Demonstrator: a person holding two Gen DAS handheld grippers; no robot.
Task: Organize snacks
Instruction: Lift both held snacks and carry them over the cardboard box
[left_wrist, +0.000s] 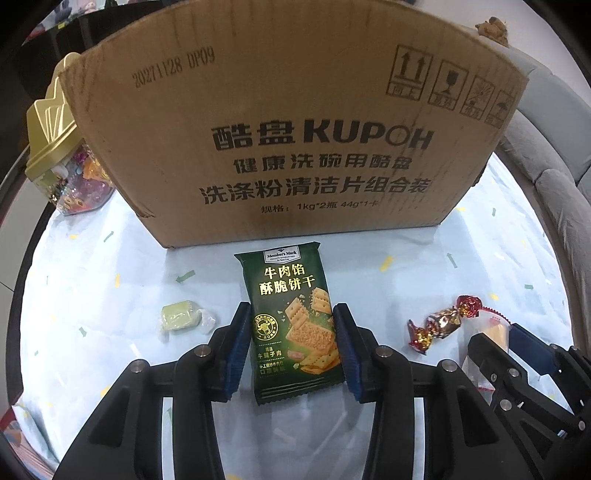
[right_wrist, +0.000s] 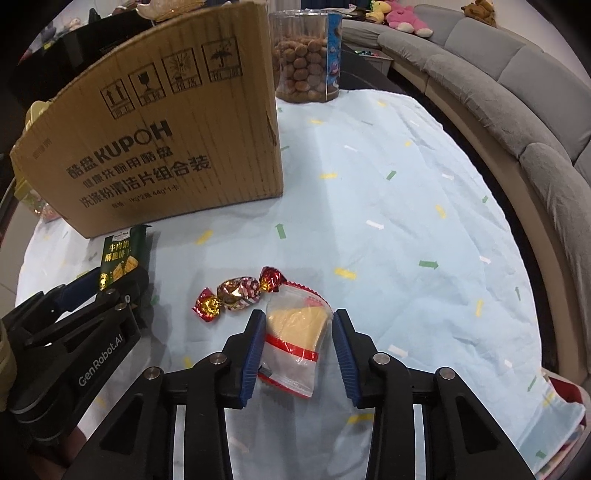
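Note:
A green biscuit packet (left_wrist: 291, 325) lies on the light blue cloth, between the fingers of my left gripper (left_wrist: 291, 317), whose pads touch its sides. It also shows in the right wrist view (right_wrist: 120, 260). A clear packet with a yellow wedge snack (right_wrist: 295, 339) lies between the fingers of my right gripper (right_wrist: 299, 325); the left pad touches it, the right pad stands slightly apart. A red-gold wrapped candy (right_wrist: 238, 293) lies just left of that packet. A pale green wrapped candy (left_wrist: 181, 315) lies left of the biscuit packet. A big cardboard box (left_wrist: 295, 122) stands behind.
A gold-lidded jar of sweets (left_wrist: 70, 158) stands left of the box. A clear tub of round brown snacks (right_wrist: 304, 55) stands behind the box's right corner. A grey sofa (right_wrist: 517, 92) curves round the table's right side.

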